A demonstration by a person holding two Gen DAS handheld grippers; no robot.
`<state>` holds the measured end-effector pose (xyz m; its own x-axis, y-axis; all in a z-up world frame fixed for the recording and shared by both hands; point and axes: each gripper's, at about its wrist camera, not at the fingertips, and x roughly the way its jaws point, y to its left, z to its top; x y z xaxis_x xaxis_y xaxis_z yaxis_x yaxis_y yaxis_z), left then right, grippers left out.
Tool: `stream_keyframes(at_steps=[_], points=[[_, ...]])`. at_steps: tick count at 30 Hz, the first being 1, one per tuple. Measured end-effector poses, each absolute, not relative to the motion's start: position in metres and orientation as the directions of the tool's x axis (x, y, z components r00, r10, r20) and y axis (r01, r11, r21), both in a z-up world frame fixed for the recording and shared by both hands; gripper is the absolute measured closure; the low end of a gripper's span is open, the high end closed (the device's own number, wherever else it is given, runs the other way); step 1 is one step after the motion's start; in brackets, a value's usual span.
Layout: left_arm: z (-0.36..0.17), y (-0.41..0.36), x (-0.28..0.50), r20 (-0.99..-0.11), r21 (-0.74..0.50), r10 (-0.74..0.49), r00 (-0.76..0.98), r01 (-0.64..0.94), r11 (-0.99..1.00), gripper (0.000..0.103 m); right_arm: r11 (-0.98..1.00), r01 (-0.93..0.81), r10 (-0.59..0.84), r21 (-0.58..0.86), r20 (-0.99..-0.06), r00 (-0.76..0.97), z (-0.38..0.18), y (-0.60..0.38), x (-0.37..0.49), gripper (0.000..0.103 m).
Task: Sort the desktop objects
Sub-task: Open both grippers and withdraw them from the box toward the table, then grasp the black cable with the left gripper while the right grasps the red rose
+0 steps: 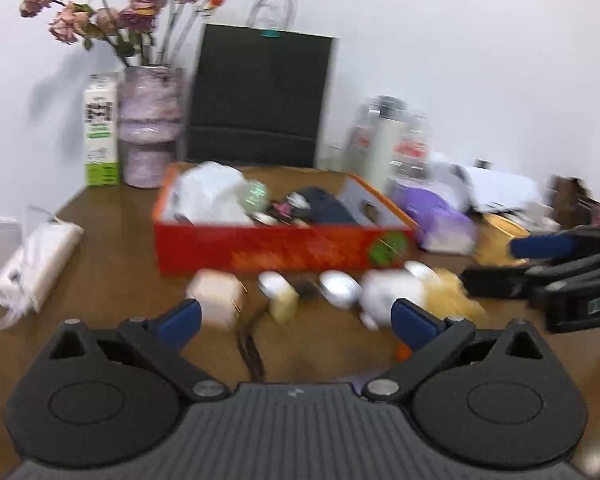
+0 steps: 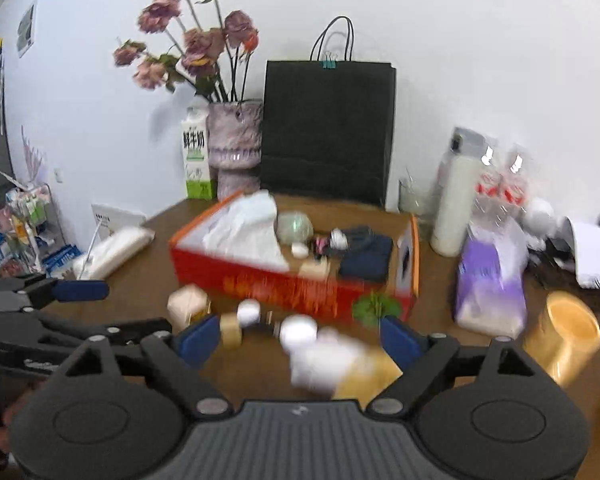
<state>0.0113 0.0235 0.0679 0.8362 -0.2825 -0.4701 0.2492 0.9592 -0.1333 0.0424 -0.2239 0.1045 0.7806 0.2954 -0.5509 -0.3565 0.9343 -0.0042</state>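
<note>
Presently both grippers hover low over the brown wooden desk [image 2: 428,240], facing an open red cardboard box [image 2: 284,286] that serves as the collecting bin. The left gripper [image 1: 296,318] has its blue-tipped jaws spread wide and empty; the right gripper [image 2: 300,338] likewise has its jaws parted, with nothing held between them. Each gripper shows in the other's view, side by side, which suggests both are poised over the same row of loose items. That row lies just in front of the box: a pale cube-shaped container [image 2: 188,304], a small beige block [image 2: 231,330], two round white caps [image 2: 249,312] and a blurred white-and-yellow packet [image 2: 340,364] nearest the right gripper. Motion blur makes the count of this row uncertain. Inside the box already lie a crumpled white plastic bag [image 2: 248,230], one pale green ball [image 2: 295,226], a folded dark blue cloth [image 2: 366,254] and several small pieces too blurred to count, so sorting appears partly done. Against the wall, apparently out of the working zone, stand one black paper bag [image 2: 326,132], one mottled purple vase of dried roses [image 2: 234,148] and one green-and-white milk carton [image 2: 196,156]. To the right stand one white flask [image 2: 456,204], a purple tissue pack [image 2: 490,280] and one yellow tape roll [image 2: 566,336].
</note>
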Motion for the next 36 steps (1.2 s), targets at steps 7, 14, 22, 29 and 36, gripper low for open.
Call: stream_keyframes(at_steps=[7, 14, 22, 29, 36], points=[[0.027, 0.044, -0.043, -0.432, -0.204, -0.327, 0.84, 0.262, 0.943, 0.0, 0.951, -0.307, 0.247, -0.027, -0.529, 0.812, 0.031, -0.218, -0.027, 0.016], [0.016, 0.048, -0.039, -0.449, -0.211, -0.297, 0.843, 0.223, 0.952, 0.0, 0.945, -0.327, 0.288, 0.02, -0.525, 0.801, 0.009, -0.22, -0.041, 0.014], [0.013, 0.042, -0.038, -0.478, -0.179, -0.282, 0.832, 0.221, 0.959, 0.0, 0.955, -0.254, 0.298, 0.156, -0.51, 0.807, 0.006, -0.241, -0.032, 0.014], [0.011, 0.023, -0.034, -0.533, -0.07, -0.228, 0.815, 0.226, 0.972, 0.0, 0.954, -0.25, 0.299, 0.163, -0.506, 0.809, 0.005, -0.242, -0.032, 0.014], [0.017, 0.021, -0.024, -0.488, -0.04, -0.224, 0.844, 0.235, 0.971, 0.002, 0.977, -0.2, 0.213, 0.076, -0.454, 0.865, 0.019, -0.245, -0.036, 0.021]])
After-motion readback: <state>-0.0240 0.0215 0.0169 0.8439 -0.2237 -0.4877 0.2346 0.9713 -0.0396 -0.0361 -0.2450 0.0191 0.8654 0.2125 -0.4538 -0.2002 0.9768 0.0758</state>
